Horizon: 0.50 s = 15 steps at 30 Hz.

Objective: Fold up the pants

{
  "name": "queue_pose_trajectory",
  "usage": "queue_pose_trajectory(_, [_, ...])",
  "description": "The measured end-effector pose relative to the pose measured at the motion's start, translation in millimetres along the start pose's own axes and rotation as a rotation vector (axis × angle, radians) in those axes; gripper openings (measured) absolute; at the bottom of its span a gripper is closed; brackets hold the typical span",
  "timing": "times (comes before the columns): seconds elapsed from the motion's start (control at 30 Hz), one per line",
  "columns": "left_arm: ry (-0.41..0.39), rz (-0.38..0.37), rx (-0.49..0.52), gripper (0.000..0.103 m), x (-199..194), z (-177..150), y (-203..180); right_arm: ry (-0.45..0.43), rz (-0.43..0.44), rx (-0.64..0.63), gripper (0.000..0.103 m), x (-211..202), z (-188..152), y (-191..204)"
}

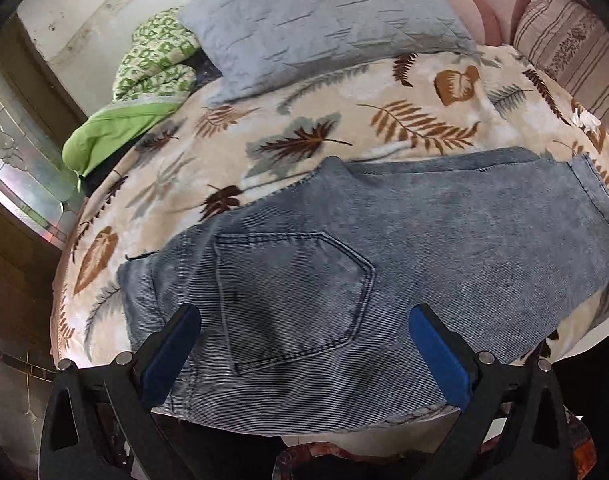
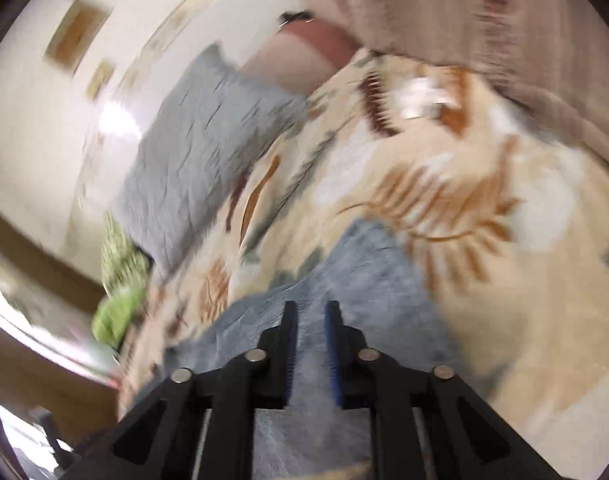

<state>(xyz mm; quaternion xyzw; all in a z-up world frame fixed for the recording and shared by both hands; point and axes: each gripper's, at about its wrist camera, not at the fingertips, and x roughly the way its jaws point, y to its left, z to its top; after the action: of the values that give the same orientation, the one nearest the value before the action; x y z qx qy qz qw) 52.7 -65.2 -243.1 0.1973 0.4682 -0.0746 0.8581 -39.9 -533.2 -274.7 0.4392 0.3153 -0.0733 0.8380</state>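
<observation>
In the left wrist view, the faded blue denim pants are seen laid flat on the leaf-patterned beige blanket, the left gripper spread wide above the back pocket.

In the blurred right wrist view, the right gripper is narrowed over denim; whether cloth is pinched cannot be told. The denim is judged heavy yet limp, best taken at the waistband or hems.

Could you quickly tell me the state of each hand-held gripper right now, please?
Left hand-held gripper: open, above the jeans, holding nothing.
Right hand-held gripper: jaws narrowed with denim between; grip cannot be told.
</observation>
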Motion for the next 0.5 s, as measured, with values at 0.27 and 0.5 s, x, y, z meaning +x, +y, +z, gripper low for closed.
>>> queue_pose_trajectory(0.27, [0.021, -0.034, 0.010, 0.103, 6, -1, -8, 0.026, 0.082, 0.156, 0.070, -45, -10, -45])
queue_pose_trajectory(0.5, [0.053, -0.030, 0.002, 0.103, 17, -7, -5, 0.113, 0.075, 0.255, 0.070, -26, -29, -55])
